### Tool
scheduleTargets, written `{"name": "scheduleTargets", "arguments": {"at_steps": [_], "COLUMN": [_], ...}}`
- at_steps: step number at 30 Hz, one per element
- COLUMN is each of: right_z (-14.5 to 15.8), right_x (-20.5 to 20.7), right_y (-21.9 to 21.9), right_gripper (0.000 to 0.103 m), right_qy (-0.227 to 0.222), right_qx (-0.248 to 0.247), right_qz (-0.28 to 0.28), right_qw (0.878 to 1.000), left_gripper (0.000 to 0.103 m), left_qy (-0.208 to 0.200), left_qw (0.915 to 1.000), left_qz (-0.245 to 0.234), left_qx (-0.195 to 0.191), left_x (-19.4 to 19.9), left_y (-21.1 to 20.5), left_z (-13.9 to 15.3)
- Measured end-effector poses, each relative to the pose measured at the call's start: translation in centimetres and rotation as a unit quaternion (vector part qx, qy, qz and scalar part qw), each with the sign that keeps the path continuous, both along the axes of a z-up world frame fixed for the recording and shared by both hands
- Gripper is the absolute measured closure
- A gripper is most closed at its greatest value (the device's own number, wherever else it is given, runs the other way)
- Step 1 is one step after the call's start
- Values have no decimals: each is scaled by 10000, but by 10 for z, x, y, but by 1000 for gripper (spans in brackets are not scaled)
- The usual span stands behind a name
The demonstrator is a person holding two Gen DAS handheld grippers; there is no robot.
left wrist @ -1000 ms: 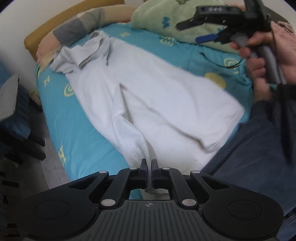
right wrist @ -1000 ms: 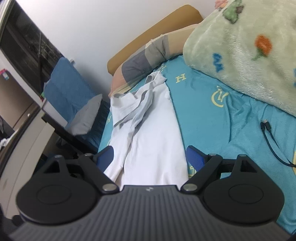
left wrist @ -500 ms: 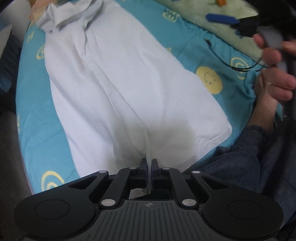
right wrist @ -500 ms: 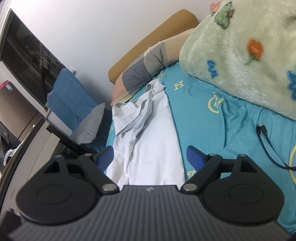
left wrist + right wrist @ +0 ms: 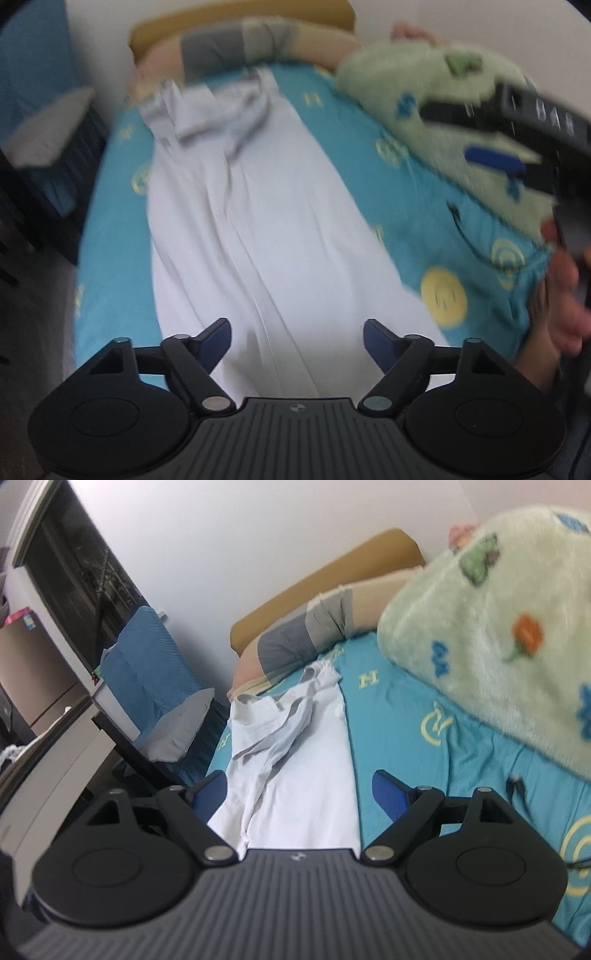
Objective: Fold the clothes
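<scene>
The left gripper (image 5: 297,341) has just been opening, jaws now wide and empty above the white garment (image 5: 258,229) stretching toward twelve o'clock on the bed (image 5: 406,206), apparently released, while the right gripper (image 5: 299,792) waits open.

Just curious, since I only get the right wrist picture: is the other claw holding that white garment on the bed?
Observer: No. The left wrist view shows the left claw spread wide. Its jaws have just been opening, and the white garment lies on the bed beneath them, not pinched.
Operator: Can you see the claw whose camera I'm on?
Observer: Yes. The right claw shows from outside, in front of the green blanket, with nothing between its fingers.
Operator: Who holds it?
Observer: A hand at the right edge of that view grips its handle.
</scene>
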State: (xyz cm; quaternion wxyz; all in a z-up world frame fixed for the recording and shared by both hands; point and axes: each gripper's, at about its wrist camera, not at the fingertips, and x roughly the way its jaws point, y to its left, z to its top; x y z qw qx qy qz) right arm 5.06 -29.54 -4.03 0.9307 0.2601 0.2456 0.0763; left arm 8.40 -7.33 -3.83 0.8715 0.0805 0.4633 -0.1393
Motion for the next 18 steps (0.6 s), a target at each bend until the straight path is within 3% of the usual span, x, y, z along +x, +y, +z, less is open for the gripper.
{"name": "scheduleTargets", "arguments": {"at_steps": [7, 11, 18], "right_z": [16, 19, 18], "right_x": [-8, -9, -9], "right_y": [0, -8, -14], "right_gripper": [16, 16, 16], "right_qy": [-387, -434, -530], "right_qx": [-466, -393, -419], "right_qz": [-23, -142, -297], "right_qw": [9982, 9982, 9973], "left_gripper": [14, 8, 6], "left_qy": [-918, -1410, -1912], "left_qw": [9932, 9856, 9753], "left_qz": [507, 614, 759], "left_qx": [-497, -699, -801], "left_x": [22, 28, 17], "left_y": [-17, -28, -25], "left_z": [35, 52, 27]}}
